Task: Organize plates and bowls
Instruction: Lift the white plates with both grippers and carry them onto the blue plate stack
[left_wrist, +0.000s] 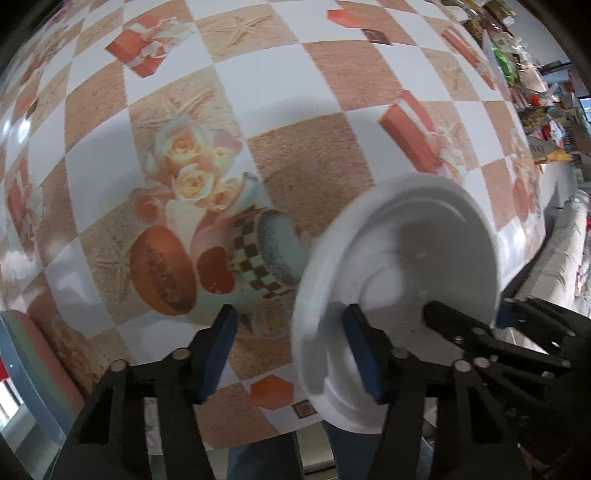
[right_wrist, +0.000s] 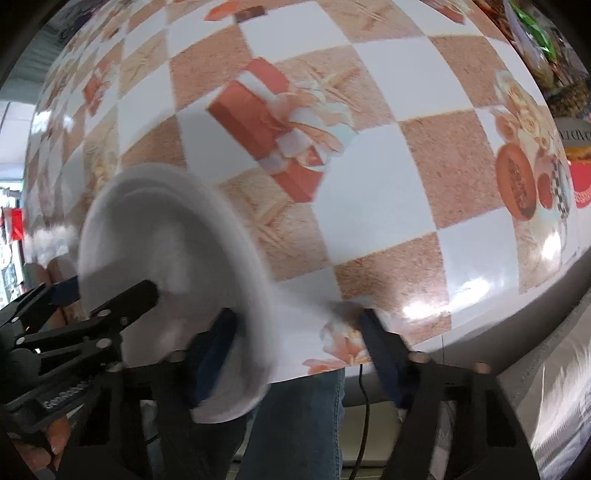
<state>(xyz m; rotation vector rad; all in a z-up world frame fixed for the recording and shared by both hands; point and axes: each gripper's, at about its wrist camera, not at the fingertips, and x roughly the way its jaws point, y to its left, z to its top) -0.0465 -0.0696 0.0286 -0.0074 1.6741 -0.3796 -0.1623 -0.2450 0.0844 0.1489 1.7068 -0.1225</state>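
A white plate stands tilted on edge above the table's near edge, between the two grippers. My left gripper has its jaws wide apart with nothing between them; the plate lies beside and behind its right finger. My right gripper also has its jaws wide apart; the plate sits at its left finger. In each view the other gripper's fingers reach over the plate's rim from the side; whether they pinch it is unclear.
The table has a glossy checkered cloth with printed flowers, fruit and gift boxes. Its near edge runs along the bottom of both views, with a person's jeans below it. Cluttered shelves stand far right.
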